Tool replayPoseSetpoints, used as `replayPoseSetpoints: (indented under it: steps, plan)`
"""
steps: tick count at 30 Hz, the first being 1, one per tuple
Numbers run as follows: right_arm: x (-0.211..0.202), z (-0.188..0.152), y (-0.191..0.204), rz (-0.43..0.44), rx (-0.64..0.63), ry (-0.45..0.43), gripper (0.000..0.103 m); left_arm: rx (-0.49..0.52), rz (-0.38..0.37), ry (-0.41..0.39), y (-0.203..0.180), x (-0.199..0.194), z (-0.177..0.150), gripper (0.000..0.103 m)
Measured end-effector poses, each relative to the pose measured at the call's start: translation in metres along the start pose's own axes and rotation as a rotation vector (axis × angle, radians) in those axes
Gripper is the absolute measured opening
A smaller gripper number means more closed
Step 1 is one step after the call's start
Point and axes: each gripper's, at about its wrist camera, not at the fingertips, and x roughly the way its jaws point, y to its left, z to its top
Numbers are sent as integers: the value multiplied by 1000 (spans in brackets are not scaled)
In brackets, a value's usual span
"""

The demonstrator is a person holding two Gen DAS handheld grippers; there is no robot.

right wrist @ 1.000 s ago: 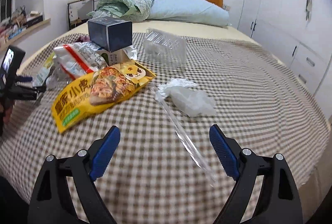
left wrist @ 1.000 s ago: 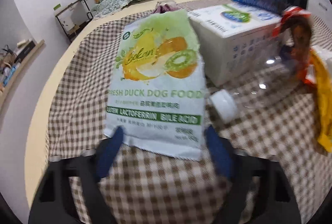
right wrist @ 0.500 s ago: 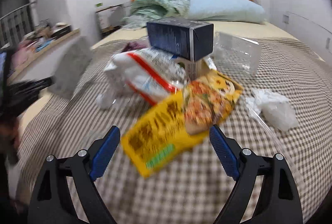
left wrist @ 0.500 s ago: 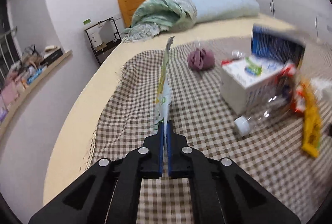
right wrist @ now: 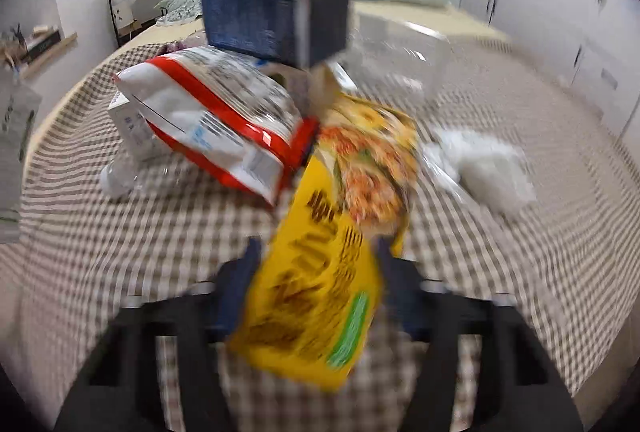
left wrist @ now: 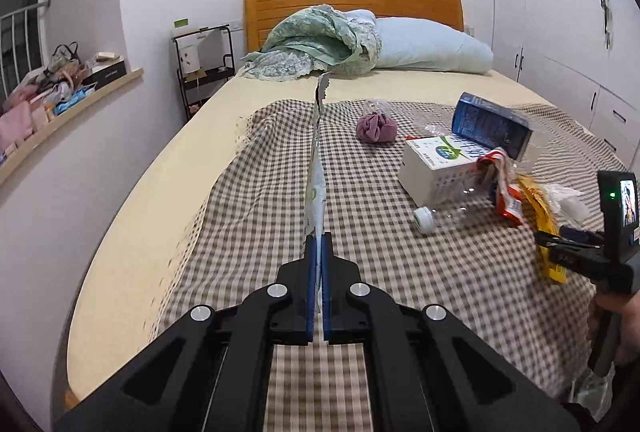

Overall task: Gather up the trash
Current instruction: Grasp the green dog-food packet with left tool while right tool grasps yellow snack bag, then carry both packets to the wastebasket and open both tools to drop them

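My left gripper (left wrist: 319, 238) is shut on the bottom edge of the white and green dog food bag (left wrist: 316, 188), which stands edge-on above the checked bedspread (left wrist: 248, 240). My right gripper (right wrist: 318, 252) points down at the yellow snack bag (right wrist: 320, 292); its jaws are closing, the bag lies between them, and both blue pads touch its edges. The picture there is blurred. In the left wrist view the right gripper (left wrist: 560, 244) sits at the far right, over the same yellow bag (left wrist: 548, 228).
Behind the yellow bag are a red and white bag (right wrist: 216, 120), a dark blue box (right wrist: 276, 24) on a white carton (left wrist: 436, 168), a clear bottle (left wrist: 452, 212), a clear plastic tub (right wrist: 400, 60), white wrap (right wrist: 488, 168) and a purple cloth (left wrist: 376, 128). A pillow lies at the headboard.
My left gripper shut on the dog food bag and lifted it off the bed, turning it edge-on. My right gripper swung left to the yellow bag and its jaws narrowed around it.
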Motion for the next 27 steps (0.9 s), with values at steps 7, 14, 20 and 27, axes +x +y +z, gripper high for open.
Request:
replayPoseSetpoints:
  steps: [7, 14, 20, 27]
  plan:
    - [-63, -22, -41, 48, -2, -17, 15, -22, -3, -35, -4, -61, -8, 0]
    - [-152, -31, -71, 84, 11, -123, 15, -16, -26, -82, -25, -143, -15, 0]
    - [-222, -53, -118, 89, 35, -204, 15, -27, -124, -102, -64, -205, -25, 0]
    - [-296, -100, -216, 9, 124, -276, 15, 91, -278, -146, -161, -257, -23, 0]
